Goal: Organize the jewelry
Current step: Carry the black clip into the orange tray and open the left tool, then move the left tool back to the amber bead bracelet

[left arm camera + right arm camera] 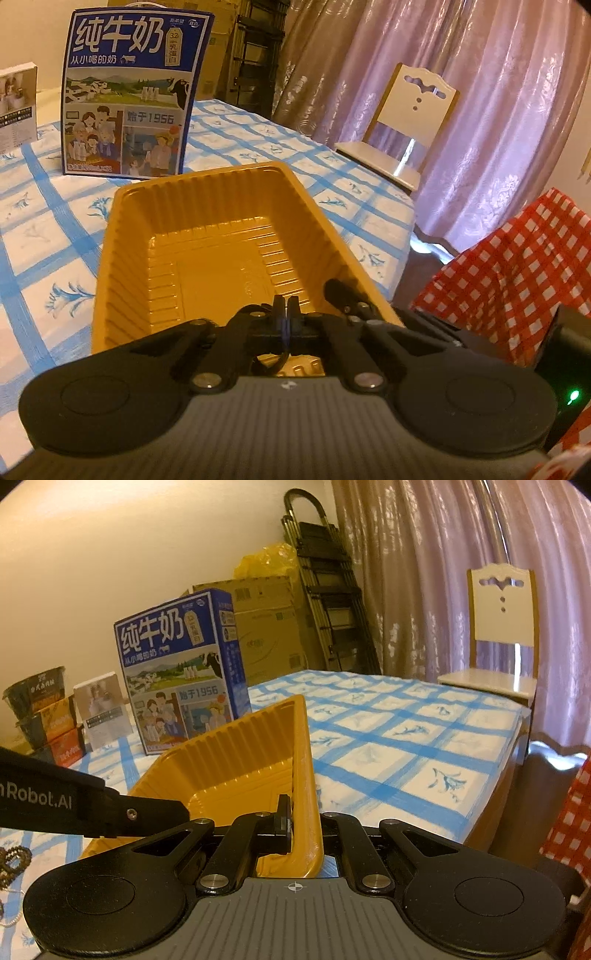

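Tray (207,236) in yellow plastic fills most of what I see ahead of my left claw (284,310), whose jaws are pressed fully together over the tray's near end; something thin and dark seems pinched between them, with a small loop hanging below, though I cannot tell what it is. My right claw (291,812) is clamped on the tray's right wall near its near corner, one finger inside the wall and the other outside. From the right view, the left claw's black arm reaches in from the left toward the tray. Beaded jewelry (13,860) lies on the blue-checked table (406,738) far to the left of the right claw. A blue milk carton (129,96) stands upright beyond the tray.
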Motion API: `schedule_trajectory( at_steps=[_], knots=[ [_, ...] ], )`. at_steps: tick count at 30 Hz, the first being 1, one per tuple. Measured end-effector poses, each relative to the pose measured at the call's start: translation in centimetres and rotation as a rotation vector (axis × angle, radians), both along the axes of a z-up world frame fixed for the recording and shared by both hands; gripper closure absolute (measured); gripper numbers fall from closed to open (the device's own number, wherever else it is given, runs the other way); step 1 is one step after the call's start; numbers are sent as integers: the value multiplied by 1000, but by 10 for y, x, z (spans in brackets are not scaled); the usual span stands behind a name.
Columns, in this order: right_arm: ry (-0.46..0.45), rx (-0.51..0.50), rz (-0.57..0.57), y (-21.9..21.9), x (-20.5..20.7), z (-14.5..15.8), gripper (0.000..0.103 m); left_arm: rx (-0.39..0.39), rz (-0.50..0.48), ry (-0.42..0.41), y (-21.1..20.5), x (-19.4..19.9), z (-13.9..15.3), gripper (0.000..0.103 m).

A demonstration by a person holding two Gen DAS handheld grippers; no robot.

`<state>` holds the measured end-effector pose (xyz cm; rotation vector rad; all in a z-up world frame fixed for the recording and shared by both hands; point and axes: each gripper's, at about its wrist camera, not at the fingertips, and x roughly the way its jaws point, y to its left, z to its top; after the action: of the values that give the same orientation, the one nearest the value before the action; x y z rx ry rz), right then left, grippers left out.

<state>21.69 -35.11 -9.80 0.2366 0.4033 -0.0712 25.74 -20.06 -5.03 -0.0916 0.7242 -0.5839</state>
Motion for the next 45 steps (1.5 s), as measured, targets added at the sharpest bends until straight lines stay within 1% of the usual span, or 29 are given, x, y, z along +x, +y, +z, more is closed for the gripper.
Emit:
schedule_trajectory(
  at_steps=[6,11,17,20,26,31,40,45],
  knots=[
    [1,3,-2,1,-1,0,98,31,59,-29,23,-5,5,100],
    [1,3,-2,2,-1,-1,98,77,120,-56,49,-11,13,82],
    [1,1,-2,1,-1,-1,98,136,208,-77,87,-18,19,71],
    [1,2,-2,1,-1,-1,98,189,251,-88,106,-23,19,69],
    [0,0,0,1,-1,0,98,271,334,-75,147,-34,13,67],
    [-2,-5,2,2,-1,0,98,315,404,-36,179,-47,3,67],
    [-4,-16,13,6,0,-1,98,383,448,31,211,-71,-19,67],
    [-6,-23,17,8,1,-1,98,406,435,74,217,-81,-33,67]
  ],
)
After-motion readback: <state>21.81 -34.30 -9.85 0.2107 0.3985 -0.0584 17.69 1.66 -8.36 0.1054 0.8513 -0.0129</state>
